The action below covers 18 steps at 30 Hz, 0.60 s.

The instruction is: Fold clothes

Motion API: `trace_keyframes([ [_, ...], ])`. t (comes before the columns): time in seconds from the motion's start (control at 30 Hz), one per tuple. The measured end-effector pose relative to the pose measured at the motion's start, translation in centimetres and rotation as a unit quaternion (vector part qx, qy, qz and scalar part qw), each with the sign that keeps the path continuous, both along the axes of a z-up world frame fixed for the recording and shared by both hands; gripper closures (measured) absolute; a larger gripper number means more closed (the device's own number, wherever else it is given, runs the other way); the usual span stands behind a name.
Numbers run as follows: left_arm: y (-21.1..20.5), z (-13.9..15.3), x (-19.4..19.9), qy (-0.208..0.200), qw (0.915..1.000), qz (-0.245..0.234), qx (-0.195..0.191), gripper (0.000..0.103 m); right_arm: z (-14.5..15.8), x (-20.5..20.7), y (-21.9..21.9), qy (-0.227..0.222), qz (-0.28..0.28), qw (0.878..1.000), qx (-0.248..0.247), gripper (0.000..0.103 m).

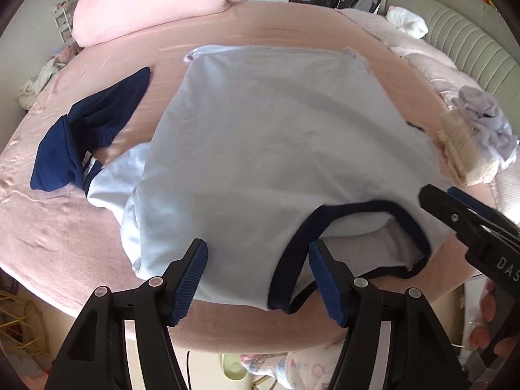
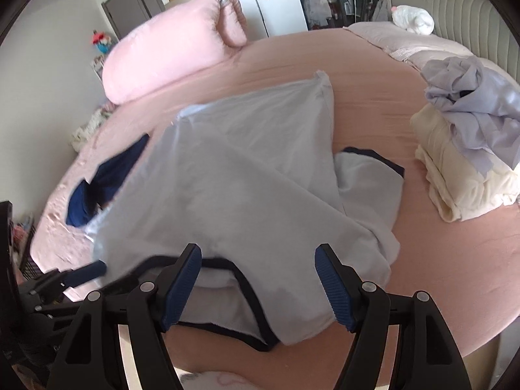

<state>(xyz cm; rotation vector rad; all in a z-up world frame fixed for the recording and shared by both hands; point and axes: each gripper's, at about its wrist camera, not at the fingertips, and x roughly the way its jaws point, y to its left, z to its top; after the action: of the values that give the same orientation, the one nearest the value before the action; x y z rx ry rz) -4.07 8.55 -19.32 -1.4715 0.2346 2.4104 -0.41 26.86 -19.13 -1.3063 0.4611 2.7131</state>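
Note:
A pale blue shirt (image 1: 266,136) lies spread on the pink bed sheet (image 1: 65,234), its navy-trimmed neckline (image 1: 325,214) toward me. A navy sleeve with white stripes (image 1: 81,143) lies out to its left. My left gripper (image 1: 256,247) hovers open over the near shoulder, left of the neckline, with cloth under its jaws but no pinch. In the right wrist view my right gripper (image 2: 259,250) stands open over the shirt (image 2: 227,178) just right of the neckline (image 2: 227,295). Each gripper shows in the other's view: the right gripper (image 1: 455,214), the left gripper (image 2: 81,273).
A big pink pillow (image 2: 169,58) lies at the far side of the bed. A folded cream stack (image 2: 455,178) with a crumpled lavender garment (image 2: 471,97) on top sits at the right. Behind it are a grey padded headboard (image 2: 455,9) and a white plush toy (image 2: 412,19). The bed's near edge is just below the grippers.

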Motion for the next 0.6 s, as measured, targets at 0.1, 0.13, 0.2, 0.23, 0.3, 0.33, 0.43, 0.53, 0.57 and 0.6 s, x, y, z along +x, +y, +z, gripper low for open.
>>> trace_keyframes([
  [0.1, -0.7, -1.4, -0.5, -0.027, 0.9990, 0.024, 0.027, 0.040, -0.6, 0.7, -0.2, -0.022, 0.004, 0.999, 0.037, 0.031],
  [0.13, -1.0, -1.8, -0.8, -0.039, 0.9979, 0.034, 0.040, 0.040, -0.8, 0.9, -0.2, -0.027, 0.007, 0.998, 0.047, 0.031],
  [0.2, -1.6, -2.4, -1.2, -0.065, 0.9943, 0.053, 0.066, 0.040, -1.1, 1.3, -0.1, -0.037, 0.016, 0.998, 0.055, 0.031],
  [0.23, -1.9, -2.5, -1.2, -0.072, 0.9924, 0.058, 0.081, 0.040, -1.3, 1.5, 0.0, -0.040, 0.017, 0.998, 0.050, 0.031],
  [0.3, -2.2, -2.3, -1.1, -0.077, 0.9901, 0.063, 0.099, 0.040, -1.6, 1.9, 0.3, -0.042, 0.017, 0.998, 0.033, 0.031],
  [0.33, -2.3, -2.1, -0.9, -0.074, 0.9903, 0.062, 0.100, 0.040, -1.7, 2.0, 0.3, -0.042, 0.018, 0.999, 0.027, 0.031],
  [0.43, -1.9, -1.7, -0.3, -0.055, 0.9929, 0.064, 0.084, 0.040, -1.8, 1.9, -0.1, -0.049, 0.019, 0.998, 0.044, 0.031],
  [0.53, -1.0, -1.8, 0.4, -0.041, 0.9956, 0.061, 0.058, 0.040, -2.4, 1.5, -1.1, -0.065, 0.027, 0.994, 0.080, 0.031],
  [0.57, -0.7, -1.9, 0.6, -0.040, 0.9963, 0.058, 0.050, 0.040, -2.6, 1.4, -1.5, -0.070, 0.030, 0.993, 0.093, 0.031],
  [0.6, -0.4, -2.0, 0.7, -0.038, 0.9968, 0.056, 0.043, 0.040, -2.8, 1.2, -1.8, -0.074, 0.032, 0.991, 0.109, 0.031],
])
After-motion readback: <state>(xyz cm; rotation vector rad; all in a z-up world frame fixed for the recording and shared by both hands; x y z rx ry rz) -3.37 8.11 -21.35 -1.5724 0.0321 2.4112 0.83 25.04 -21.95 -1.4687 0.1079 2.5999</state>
